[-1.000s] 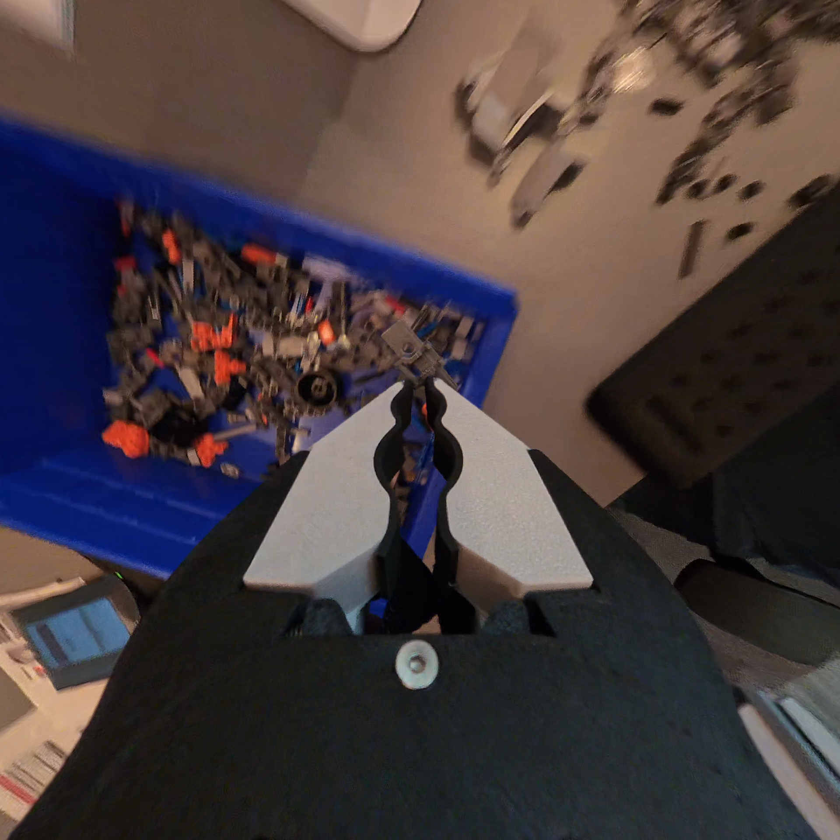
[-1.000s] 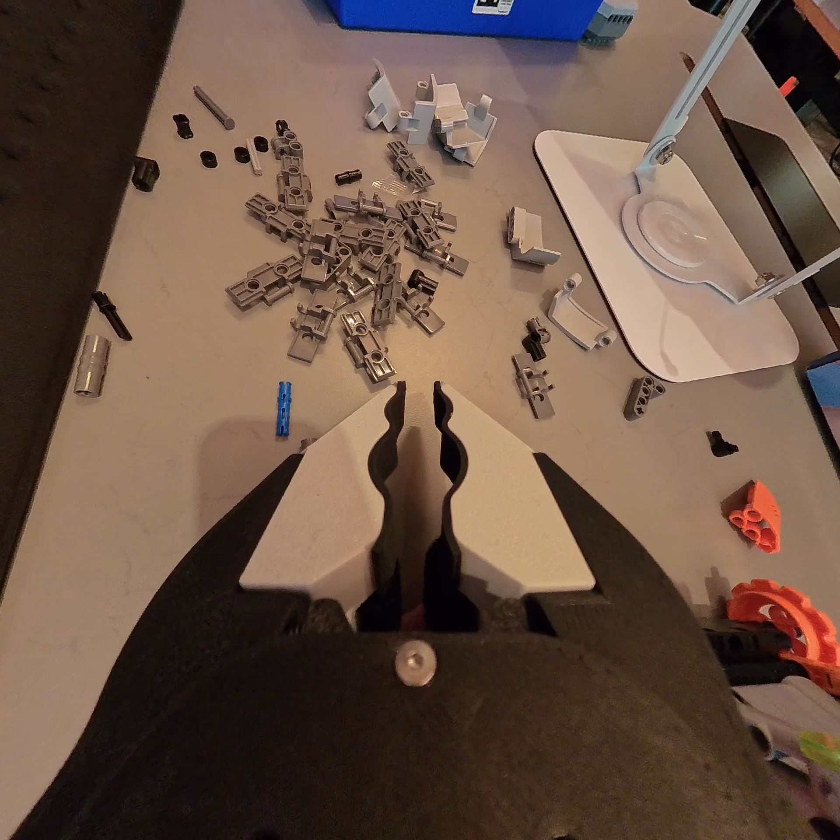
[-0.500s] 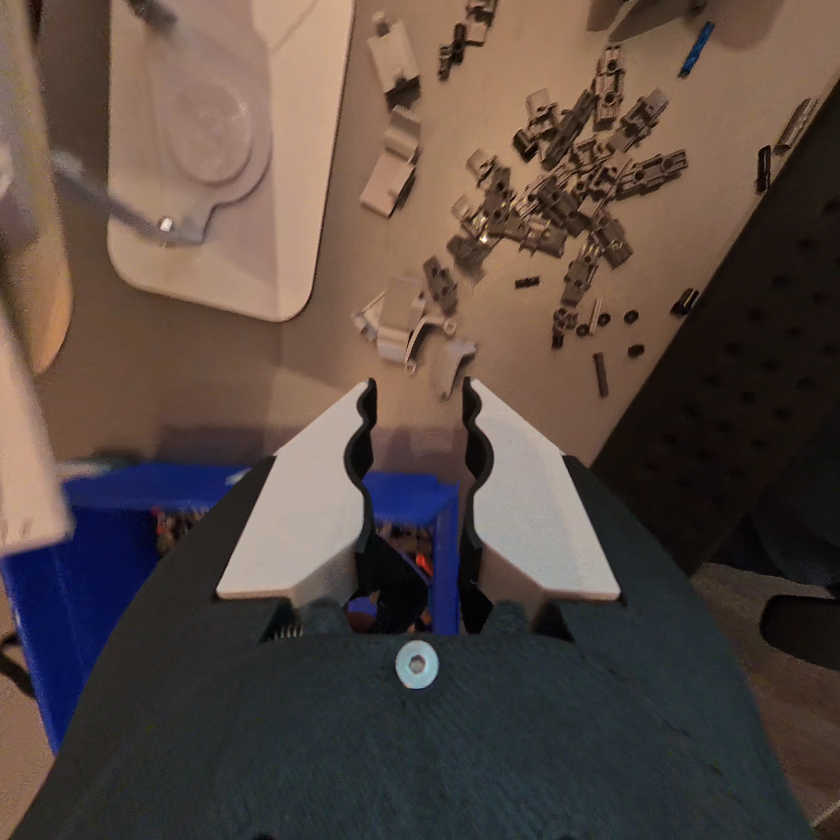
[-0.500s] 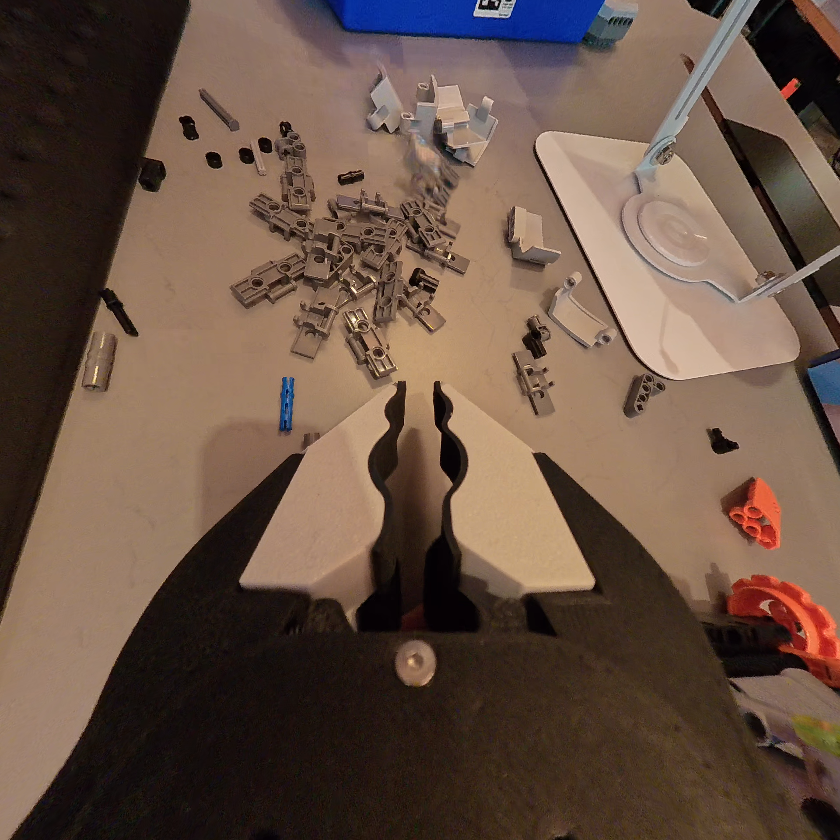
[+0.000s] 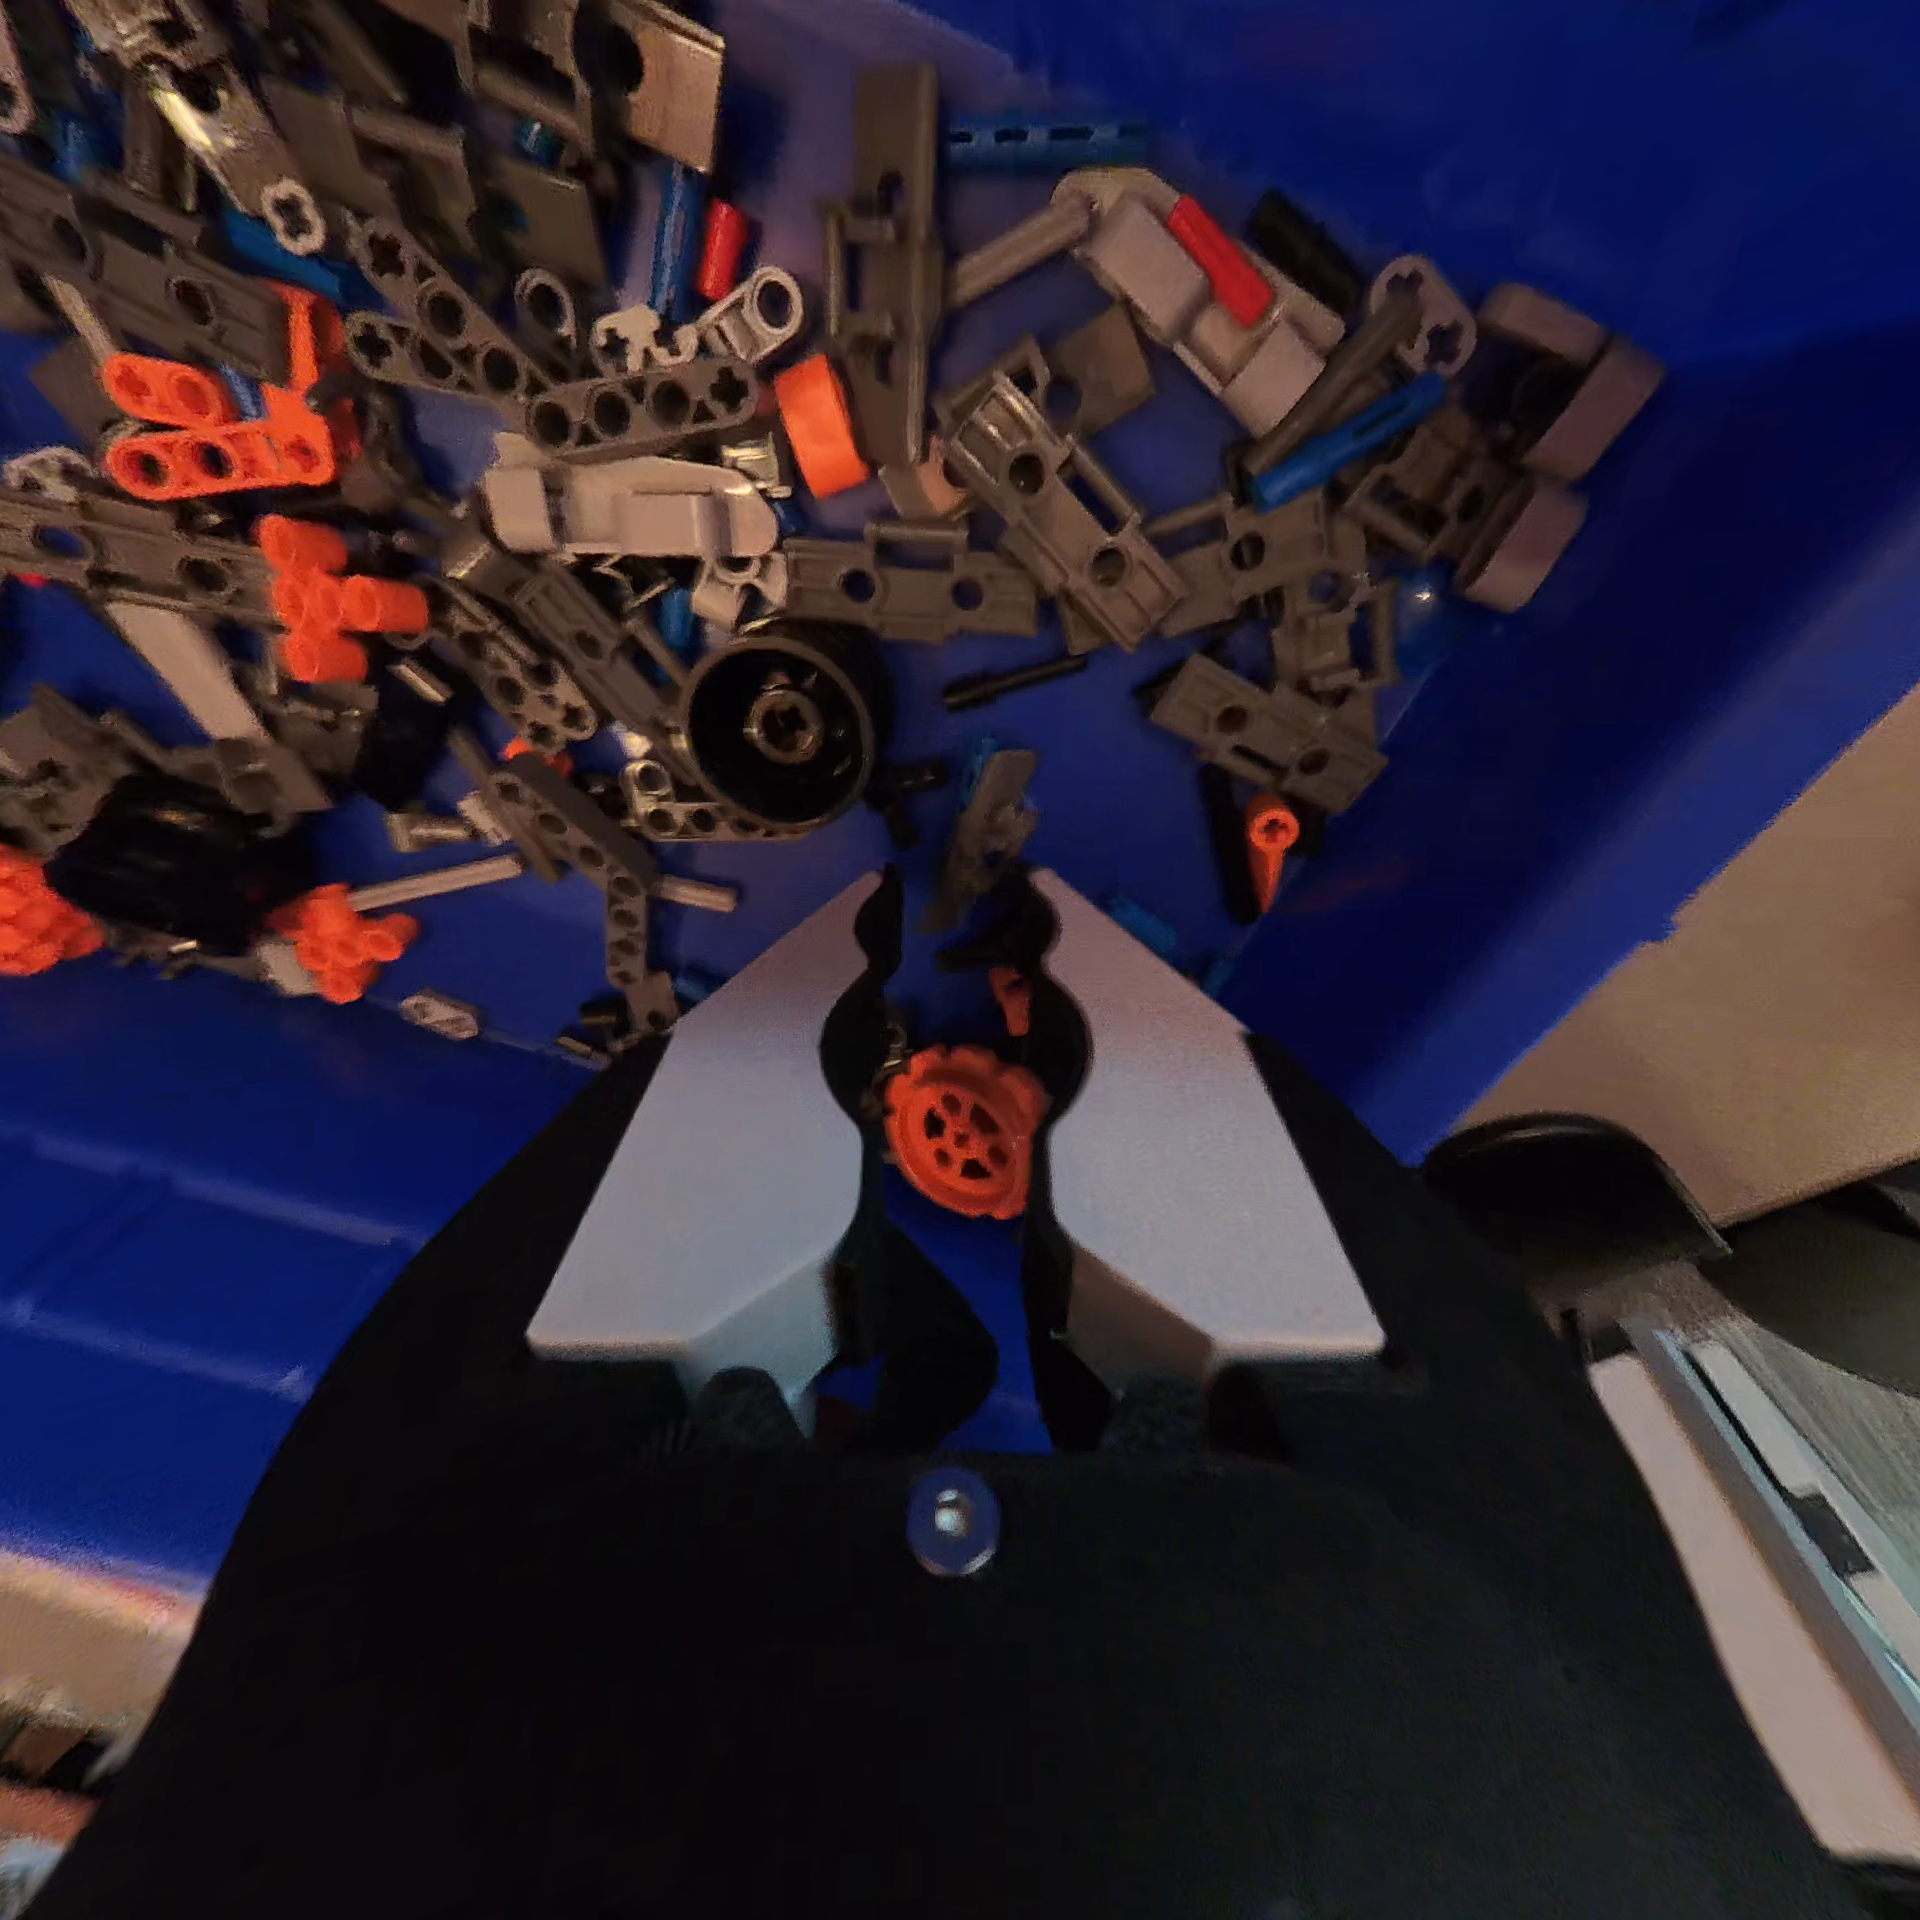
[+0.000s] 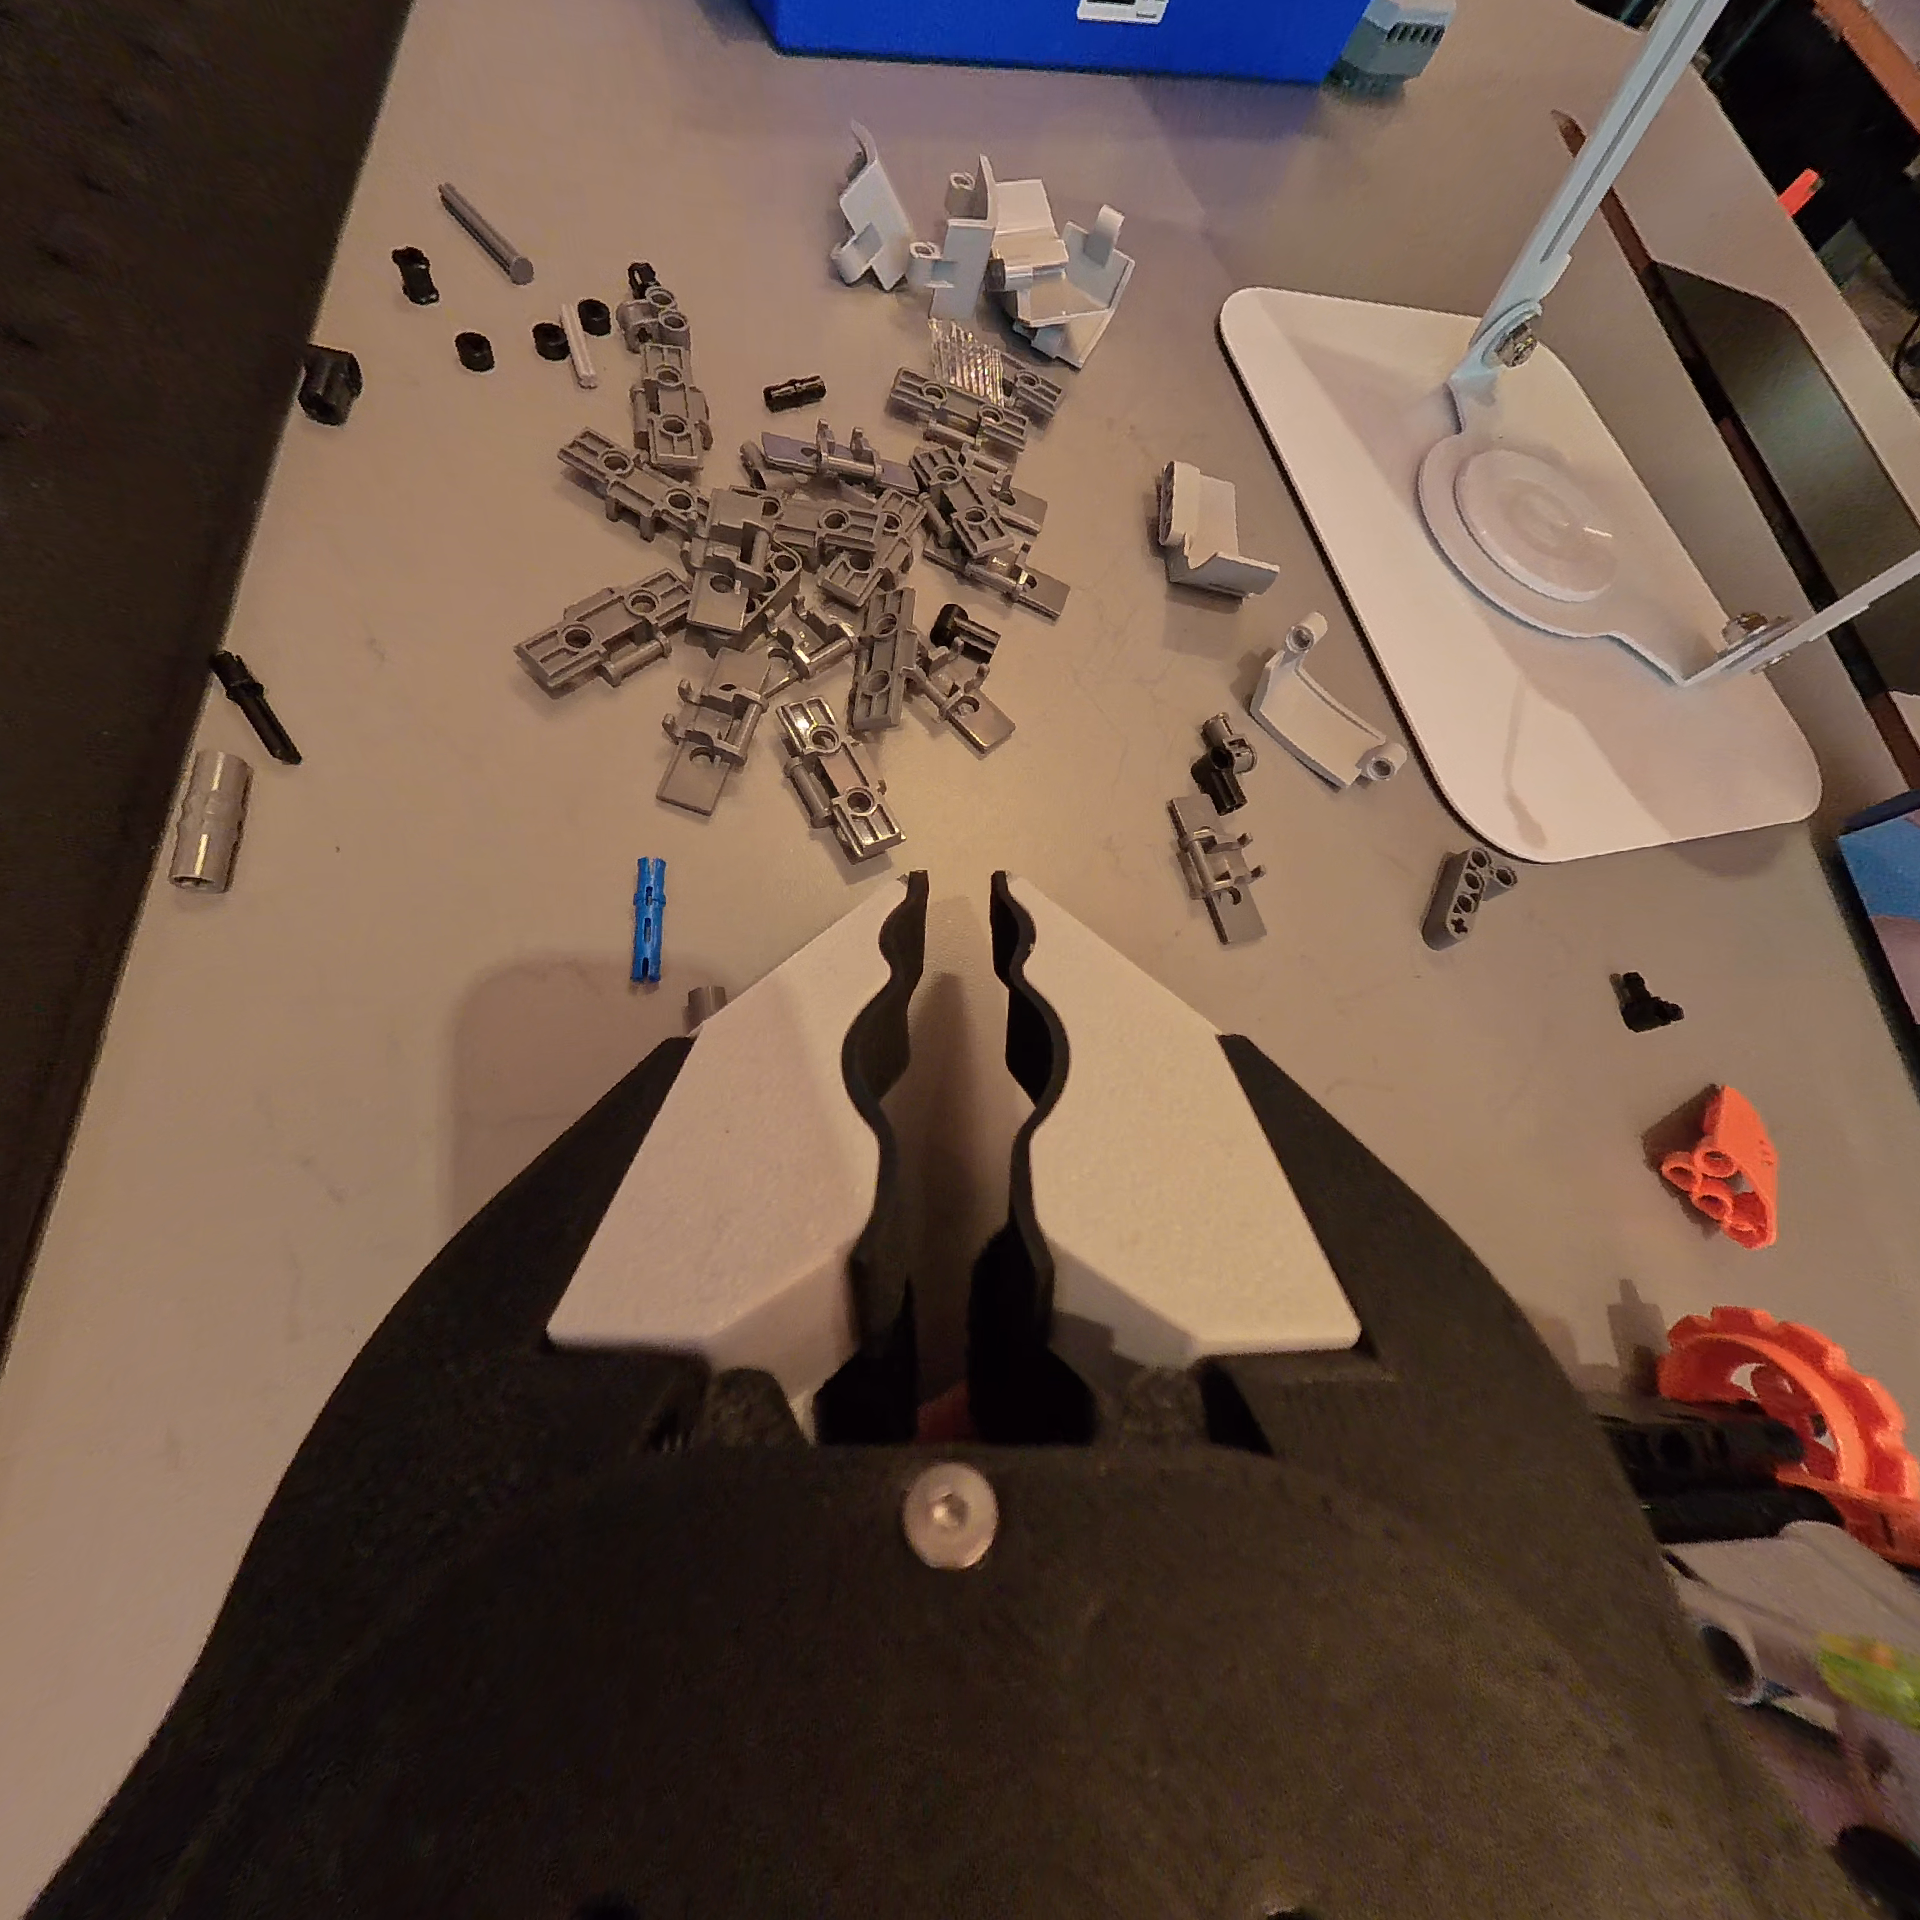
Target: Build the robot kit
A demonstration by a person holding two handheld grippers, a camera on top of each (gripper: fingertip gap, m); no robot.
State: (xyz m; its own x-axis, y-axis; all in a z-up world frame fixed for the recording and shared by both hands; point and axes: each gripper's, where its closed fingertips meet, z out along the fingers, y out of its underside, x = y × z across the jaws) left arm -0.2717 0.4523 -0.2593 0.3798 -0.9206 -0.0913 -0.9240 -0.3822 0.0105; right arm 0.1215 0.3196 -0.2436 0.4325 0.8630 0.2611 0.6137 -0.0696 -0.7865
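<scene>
Grey tabletop [image 6: 312,1039], dim light: left gripper [image 5: 956,894] hung jaws apart inside blue bin [image 5: 1558,727], empty, orange wheel [image 5: 961,1127] framed between fingers, grey plate piece [image 5: 987,831] at 12 o'clock. Right gripper [image 6: 951,883] hovered slightly parted, empty, grey connector pile [image 6: 790,582] at 11 o'clock. Best pick, likely: single loose piece, clear of tangle.

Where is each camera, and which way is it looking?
Left wrist view: on the left gripper, looking down into the blue bin of building parts; own open fingers show.
Right wrist view: on the right gripper, looking across the grey table at the dark grey connector pile; own open fingers show.
Shared: the blue bin.
</scene>
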